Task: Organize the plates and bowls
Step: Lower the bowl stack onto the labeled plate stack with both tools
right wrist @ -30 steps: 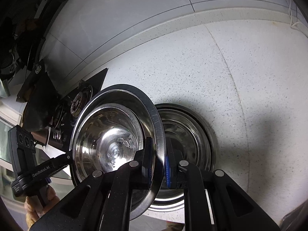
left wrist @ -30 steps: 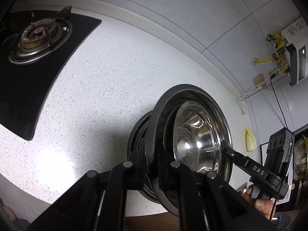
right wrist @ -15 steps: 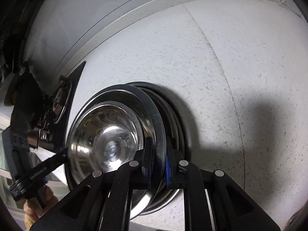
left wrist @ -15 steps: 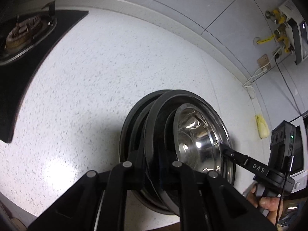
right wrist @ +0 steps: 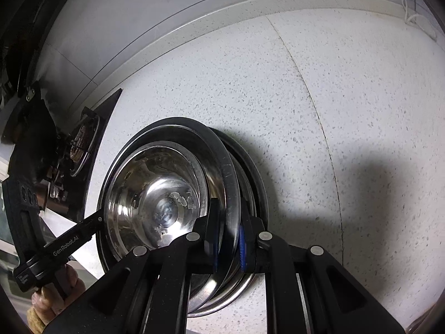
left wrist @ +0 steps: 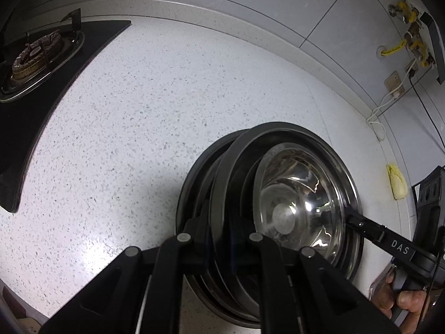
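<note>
A: Left gripper (left wrist: 221, 226) — clamped on the rim of the steel plate (left wrist: 222, 183), near edge, a finger (left wrist: 198, 222) on each face. Gap only as wide as the rim.

B: Right gripper (right wrist: 226, 246) — same plate (right wrist: 225, 172), opposite edge, blue-lined pads (right wrist: 242, 246) pinching it. Nearly closed too.

A: Plate tilted, lowered onto a second plate (right wrist: 257, 178) flat on the speckled counter (left wrist: 155, 128). Touching underneath or not — cannot tell, contact hidden by the fingers and the rims.

B: Small steel bowl (left wrist: 294, 211) sitting inside the held plate. White smears on the bowl's floor, hard to identify.

A: Lower plate mostly covered, only a crescent of rim showing. Count of stacked pieces unclear from the overlapping rims.

B: Farther left, black gas hob with burner (left wrist: 36, 55), cut by the frame edge. Far right, yellow object (left wrist: 397, 183) near the counter's back edge, too small to name. Wall socket and cables (left wrist: 395, 83) behind, blurred.
</note>
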Demonstrator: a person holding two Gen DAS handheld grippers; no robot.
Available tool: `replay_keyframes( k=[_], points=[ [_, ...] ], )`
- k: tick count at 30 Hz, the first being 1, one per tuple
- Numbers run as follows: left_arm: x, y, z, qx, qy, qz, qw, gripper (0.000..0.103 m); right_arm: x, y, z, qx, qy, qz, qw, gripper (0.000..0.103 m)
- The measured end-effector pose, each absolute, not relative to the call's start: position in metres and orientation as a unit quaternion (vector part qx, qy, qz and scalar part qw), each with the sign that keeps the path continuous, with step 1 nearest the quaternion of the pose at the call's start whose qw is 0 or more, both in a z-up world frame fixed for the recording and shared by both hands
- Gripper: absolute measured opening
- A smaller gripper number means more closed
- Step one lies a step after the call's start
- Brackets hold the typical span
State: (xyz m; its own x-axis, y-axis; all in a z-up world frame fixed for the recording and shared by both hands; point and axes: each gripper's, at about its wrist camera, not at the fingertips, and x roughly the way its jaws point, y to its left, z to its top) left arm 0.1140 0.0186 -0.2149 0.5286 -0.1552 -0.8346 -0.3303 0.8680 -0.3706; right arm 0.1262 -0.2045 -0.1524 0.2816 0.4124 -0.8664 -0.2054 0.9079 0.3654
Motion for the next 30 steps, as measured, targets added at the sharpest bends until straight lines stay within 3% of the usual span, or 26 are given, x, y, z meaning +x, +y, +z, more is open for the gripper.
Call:
replay_keyframes(
  k=[23,28,30],
  points=[
    [0.093,-0.008,-0.211,-0.166,0.457,0.076,0.870,0.015,0.118,-0.205,-0.148,0.081,0.545,0.188,0.813,0.012],
    [0.084,-0.019,-0.194,-0.122,0.424,0.104,0.891,0.014,0.116,-0.207,-0.142,0.073,0.528,0.178,0.827,0.016],
    [0.083,-0.018,-0.187,-0.121,0.415,0.108,0.896,0.014,0.116,-0.208,-0.138,0.073,0.521,0.177,0.832,0.023]
  ],
)
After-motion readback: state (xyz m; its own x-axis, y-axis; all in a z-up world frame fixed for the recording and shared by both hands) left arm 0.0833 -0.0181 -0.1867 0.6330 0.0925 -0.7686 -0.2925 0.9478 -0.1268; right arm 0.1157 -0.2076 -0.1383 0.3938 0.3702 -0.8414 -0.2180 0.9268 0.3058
